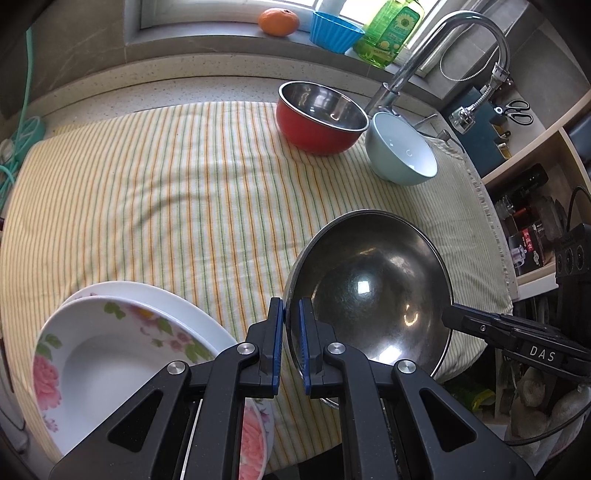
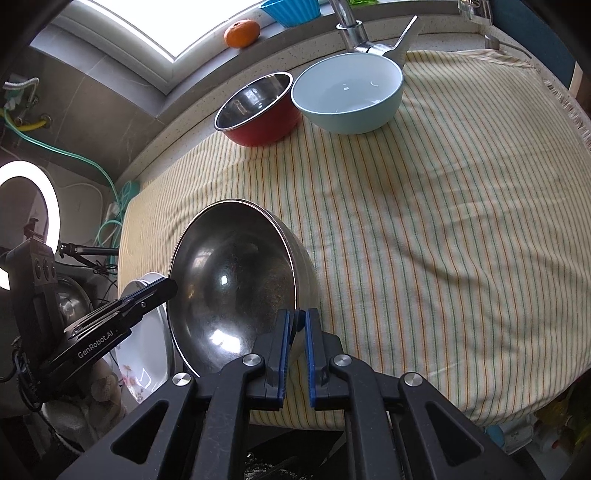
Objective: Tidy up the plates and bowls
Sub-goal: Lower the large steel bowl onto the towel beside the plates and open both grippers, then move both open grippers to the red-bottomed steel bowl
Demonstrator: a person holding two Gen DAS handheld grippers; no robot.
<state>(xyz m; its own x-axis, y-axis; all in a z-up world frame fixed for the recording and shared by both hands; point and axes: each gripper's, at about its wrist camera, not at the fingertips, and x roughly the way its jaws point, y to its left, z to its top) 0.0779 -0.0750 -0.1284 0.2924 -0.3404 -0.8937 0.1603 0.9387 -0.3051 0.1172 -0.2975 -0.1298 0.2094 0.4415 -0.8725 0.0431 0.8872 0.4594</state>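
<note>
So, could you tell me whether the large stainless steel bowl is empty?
Empty: the large stainless steel bowl shows only bare, reflective metal inside.

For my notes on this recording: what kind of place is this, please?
Most likely a home kitchen counter by a window. A metal tap stands at the back, a green dish-soap bottle sits on the sill, and bowls and plates lie on a striped cloth.

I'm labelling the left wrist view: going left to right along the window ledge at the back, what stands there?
Orange fruit → blue ribbed cup → green bottle, which the cup partly overlaps.
</note>
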